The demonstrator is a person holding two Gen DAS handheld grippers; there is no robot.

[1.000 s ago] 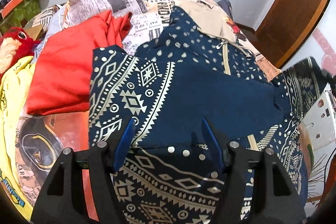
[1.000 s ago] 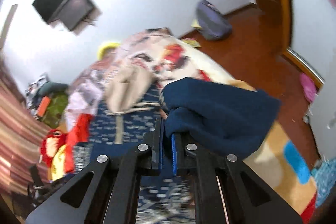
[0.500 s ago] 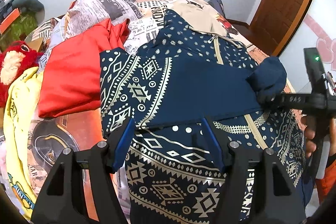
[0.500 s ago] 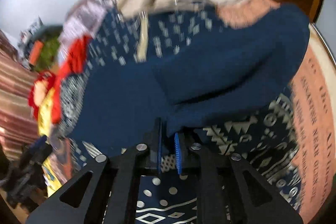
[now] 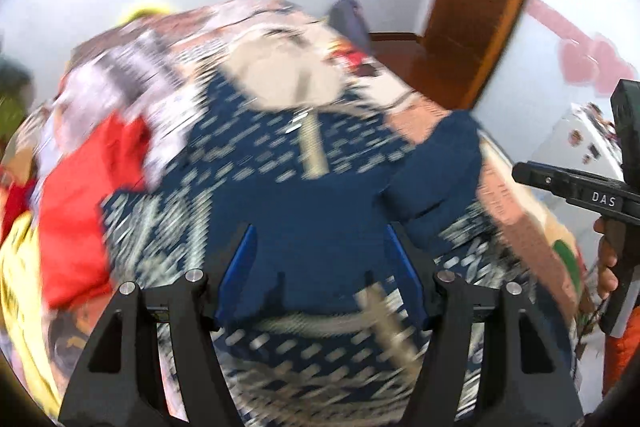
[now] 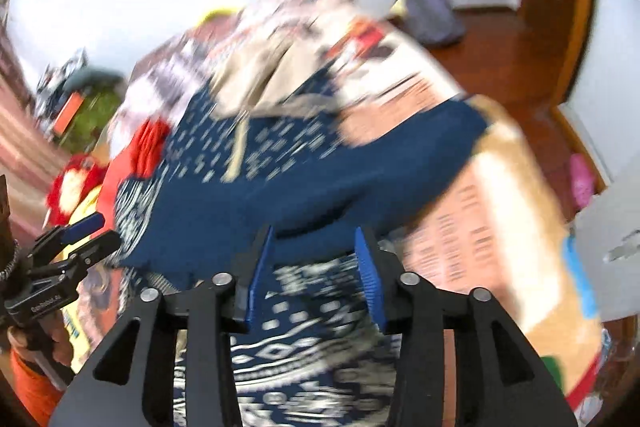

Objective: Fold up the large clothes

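The navy patterned hoodie (image 5: 312, 195) lies spread on the bed (image 5: 516, 195), directly ahead of and partly under both sets of jaws, its beige-lined hood (image 5: 280, 79) at the far end and its zipper running toward the cameras. The left gripper (image 5: 322, 263) has its jaws wide apart with nothing between them, hovering over the plain navy band of cloth that crosses the garment's middle. The right gripper (image 6: 316, 267) likewise shows its jaws spread and empty, the blue pads clear of the fabric just beyond them. One sleeve (image 6: 360, 179) appears laid across the body from the right-hand side, its cuff end reaching toward the left of the jaws, so that first tuck looks done, by my reading. The patterned hem (image 6: 304, 367) beneath the right jaws lies flat and unfolded, and the hood sits extended, so the lengthwise folds seem to remain; whether the other sleeve is folded in I cannot tell, since both views are smeared by motion. To the left of the left jaws a red garment (image 5: 88, 203) and a yellow garment (image 5: 16, 283) sit in a loose heap, apparently waiting their turn, which suggests the task overall is at an early stage.
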